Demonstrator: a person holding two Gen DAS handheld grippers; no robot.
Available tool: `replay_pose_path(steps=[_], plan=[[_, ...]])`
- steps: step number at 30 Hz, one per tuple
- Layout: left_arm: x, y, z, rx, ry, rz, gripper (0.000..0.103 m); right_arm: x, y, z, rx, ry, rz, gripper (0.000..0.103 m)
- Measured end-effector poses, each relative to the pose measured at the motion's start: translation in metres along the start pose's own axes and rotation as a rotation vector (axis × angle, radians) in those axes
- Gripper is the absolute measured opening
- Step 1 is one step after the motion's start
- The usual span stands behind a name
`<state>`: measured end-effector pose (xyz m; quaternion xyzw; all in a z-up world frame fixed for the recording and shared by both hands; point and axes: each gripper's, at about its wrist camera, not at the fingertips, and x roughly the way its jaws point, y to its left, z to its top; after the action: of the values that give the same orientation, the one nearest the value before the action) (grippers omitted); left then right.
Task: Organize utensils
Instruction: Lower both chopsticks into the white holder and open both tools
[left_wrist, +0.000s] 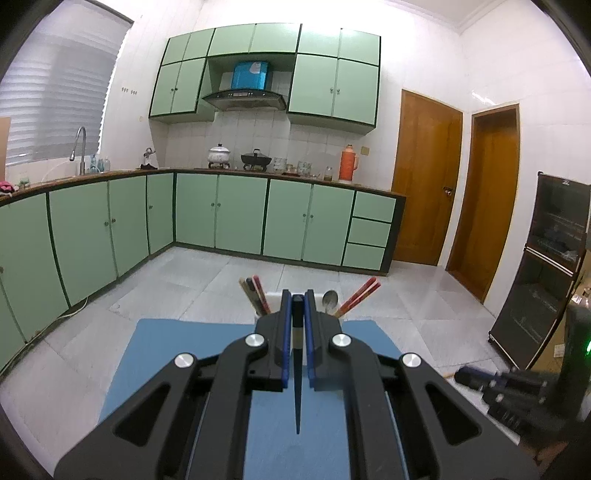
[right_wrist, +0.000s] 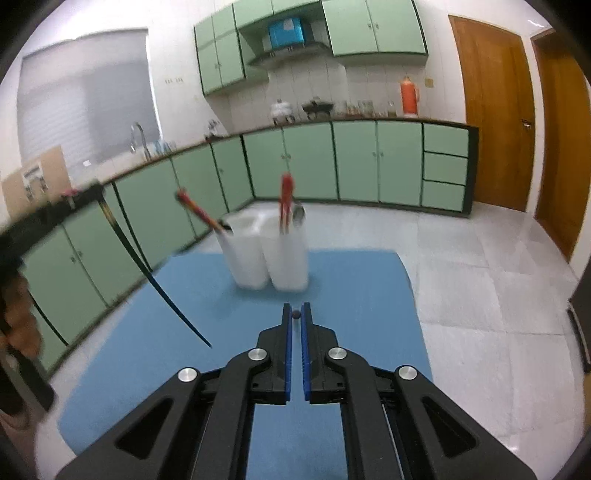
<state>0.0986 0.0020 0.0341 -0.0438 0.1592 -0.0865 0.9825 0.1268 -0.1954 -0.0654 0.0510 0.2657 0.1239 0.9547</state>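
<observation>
Left gripper (left_wrist: 296, 306): jaws clamped on a dark chopstick (left_wrist: 297, 398), long axis running back along the jaws, tip toward the camera. White holders (right_wrist: 271, 254) sit just ahead, w/ red chopsticks (right_wrist: 285, 199) + a spoon (right_wrist: 298, 215) inside. Right gripper (right_wrist: 295, 313): jaws nearly closed, can't tell if they're pinching anything. Left's nearer; chopstick prob. needs tipping upright.

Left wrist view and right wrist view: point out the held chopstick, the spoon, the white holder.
chopstick (left_wrist: 297, 398), left wrist view, dark tapered shaft.
spoon (left_wrist: 330, 300), left wrist view, bowl.
white holder (right_wrist: 284, 258), right wrist view, front wall.
</observation>
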Motion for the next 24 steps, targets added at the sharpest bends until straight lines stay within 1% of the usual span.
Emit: replay_pose_path(steps=[3,7,11,14,16,21,24], plan=[[0.003,-0.001,0.006,0.000,-0.008,-0.005,0.006,-0.002,0.001,0.023,-0.014,-0.026,0.026,0.004],[0.005,-0.001,0.014,-0.003,-0.017,-0.011,0.006,-0.003,0.008,0.041,-0.043,-0.040,0.061,0.004],[0.005,-0.002,0.025,0.000,-0.044,-0.017,0.006,-0.003,0.018,0.052,-0.066,-0.046,0.090,0.004],[0.005,-0.001,0.038,-0.002,-0.068,-0.017,0.006,-0.003,0.025,0.061,-0.084,-0.066,0.102,0.004],[0.004,-0.001,0.047,-0.002,-0.092,-0.020,0.006,-0.007,0.029,0.069,-0.088,-0.082,0.125,0.004],[0.002,-0.006,0.071,0.008,-0.153,-0.028,0.006,-0.018,0.037,0.097,-0.122,-0.140,0.136,0.004],[0.004,-0.010,0.084,0.012,-0.185,-0.029,0.006,-0.027,0.044,0.120,-0.145,-0.196,0.134,0.004]])
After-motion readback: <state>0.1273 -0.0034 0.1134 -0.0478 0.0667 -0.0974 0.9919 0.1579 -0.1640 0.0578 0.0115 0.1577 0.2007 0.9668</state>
